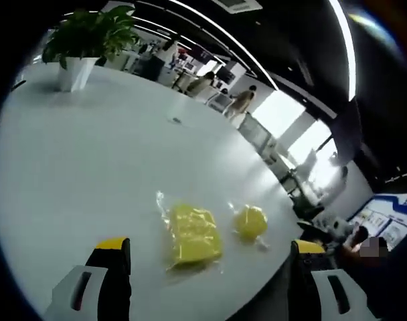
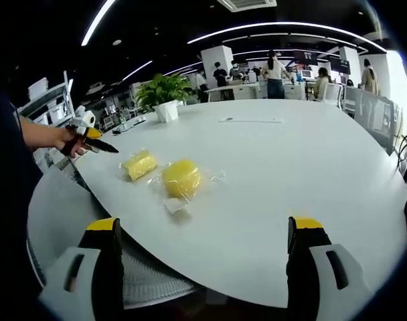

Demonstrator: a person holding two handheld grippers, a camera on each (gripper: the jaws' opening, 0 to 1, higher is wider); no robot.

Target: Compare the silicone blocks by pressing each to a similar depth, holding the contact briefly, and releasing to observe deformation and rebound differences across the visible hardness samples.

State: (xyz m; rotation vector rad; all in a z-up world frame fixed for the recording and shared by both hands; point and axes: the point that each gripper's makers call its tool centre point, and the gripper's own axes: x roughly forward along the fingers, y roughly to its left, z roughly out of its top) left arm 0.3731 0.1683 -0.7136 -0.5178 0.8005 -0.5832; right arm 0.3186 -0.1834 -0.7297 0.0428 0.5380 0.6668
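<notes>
Both grippers, left and right, hang wide open and empty over the white table, probably lining up on 2 bagged yellow blocks, neither pressed yet.

I see two yellow silicone blocks in clear wrap on white counter. My tongs: black with yellow tips, white bodies, left, right. Green plant, white pot.
</notes>
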